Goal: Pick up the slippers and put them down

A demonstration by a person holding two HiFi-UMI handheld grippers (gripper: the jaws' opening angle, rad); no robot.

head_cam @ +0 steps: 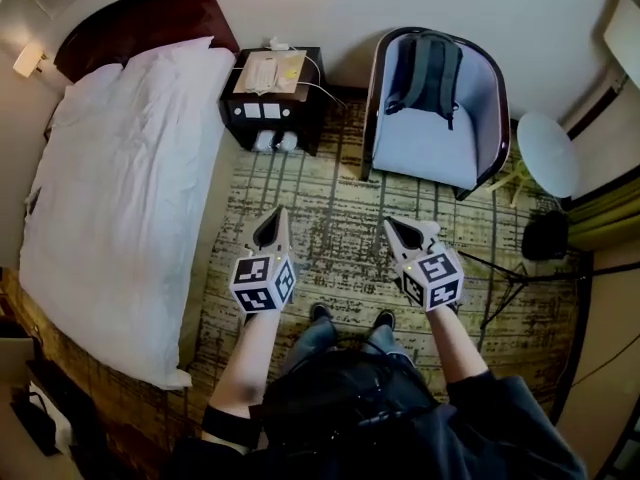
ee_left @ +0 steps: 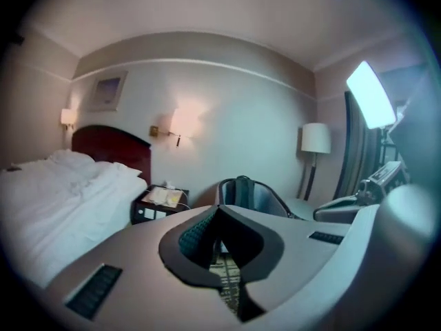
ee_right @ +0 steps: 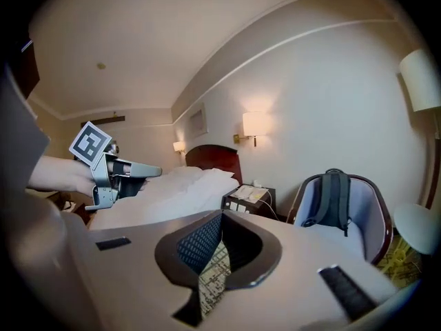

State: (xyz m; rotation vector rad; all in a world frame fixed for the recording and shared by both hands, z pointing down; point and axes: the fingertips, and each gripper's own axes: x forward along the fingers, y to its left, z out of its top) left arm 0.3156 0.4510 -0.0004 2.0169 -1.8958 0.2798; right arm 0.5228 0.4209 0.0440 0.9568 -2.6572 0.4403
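While nothing is gripped yet, left claw (head_cam: 282, 216) closed, empty | right claw (head_cam: 390, 224) likewise — slippers (head_cam: 276, 141) lie ahead of left claw (by nightstand (head_cam: 240, 110)), unreached.

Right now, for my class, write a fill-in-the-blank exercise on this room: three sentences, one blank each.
1. The backpack rests on the ____.
2. The slippers lie on the floor at the foot of the ____.
3. The left gripper and right gripper both have their jaws ____.
Missing words: chair; nightstand; shut.
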